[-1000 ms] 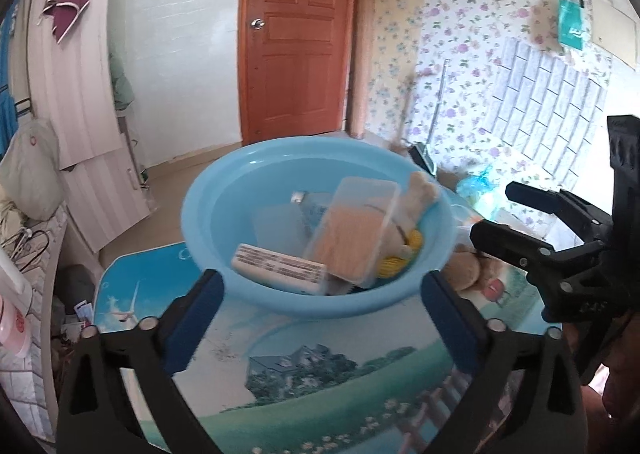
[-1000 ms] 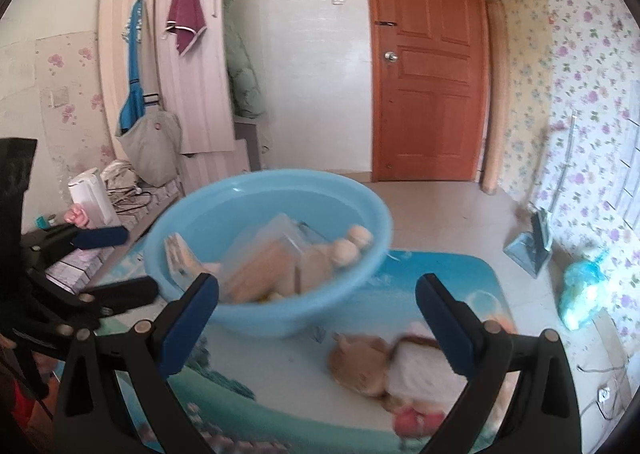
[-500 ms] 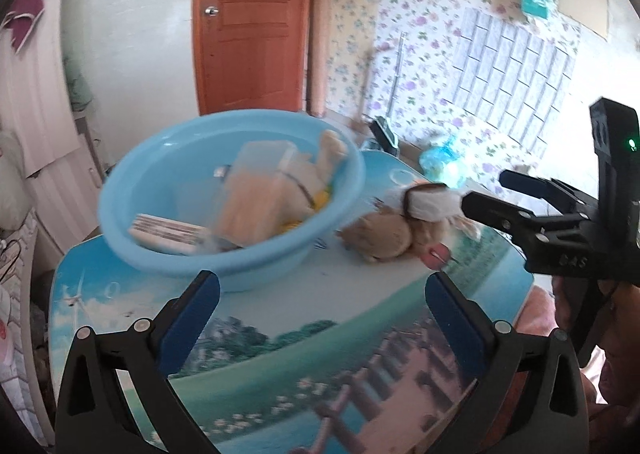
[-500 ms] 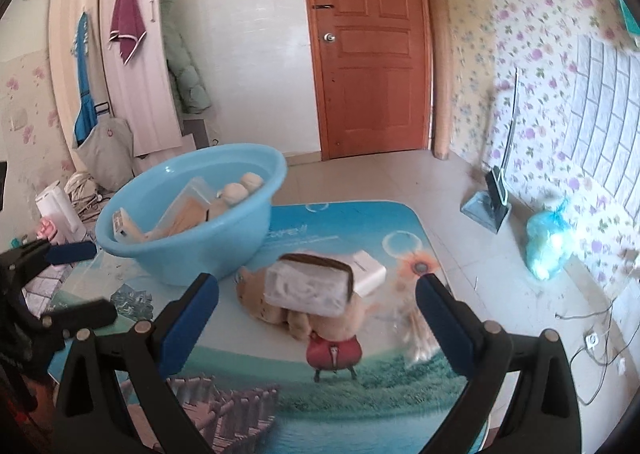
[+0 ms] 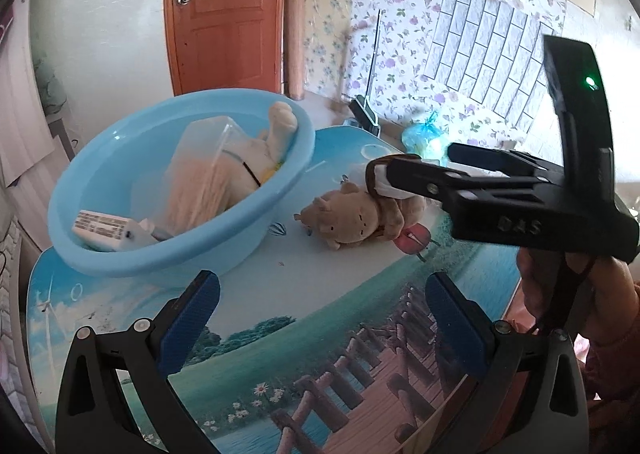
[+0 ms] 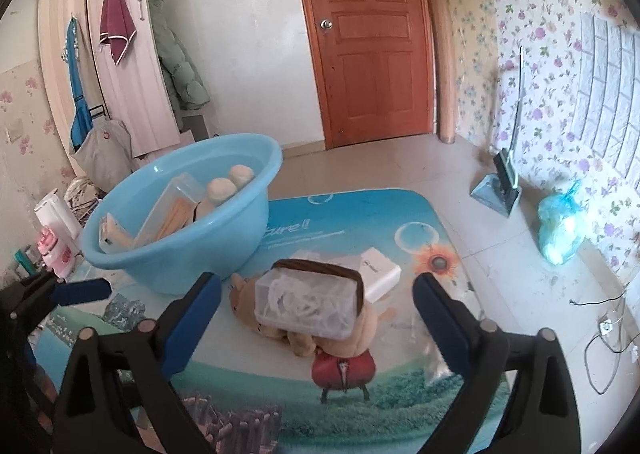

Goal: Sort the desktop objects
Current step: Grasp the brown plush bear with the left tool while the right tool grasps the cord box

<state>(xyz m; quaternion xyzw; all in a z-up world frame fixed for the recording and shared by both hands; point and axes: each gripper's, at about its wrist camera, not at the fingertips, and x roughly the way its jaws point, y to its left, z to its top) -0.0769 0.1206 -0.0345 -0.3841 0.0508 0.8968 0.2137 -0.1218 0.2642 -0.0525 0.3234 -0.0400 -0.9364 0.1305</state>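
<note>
clear box (image 6: 310, 304) rests atop plush bear (image 6: 256, 304) on table (image 6: 360, 222), beside basin (image 6: 176, 254) | judged light, stiff, slick — best gripped across short sides | right gripper (image 6: 316, 314) and left gripper (image 5: 320, 318) — jaws wide, nothing held

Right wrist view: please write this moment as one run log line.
right gripper: open, empty, above clear box | clear box: on plush toy | left gripper: open, empty | blue basin: partly filled
</note>
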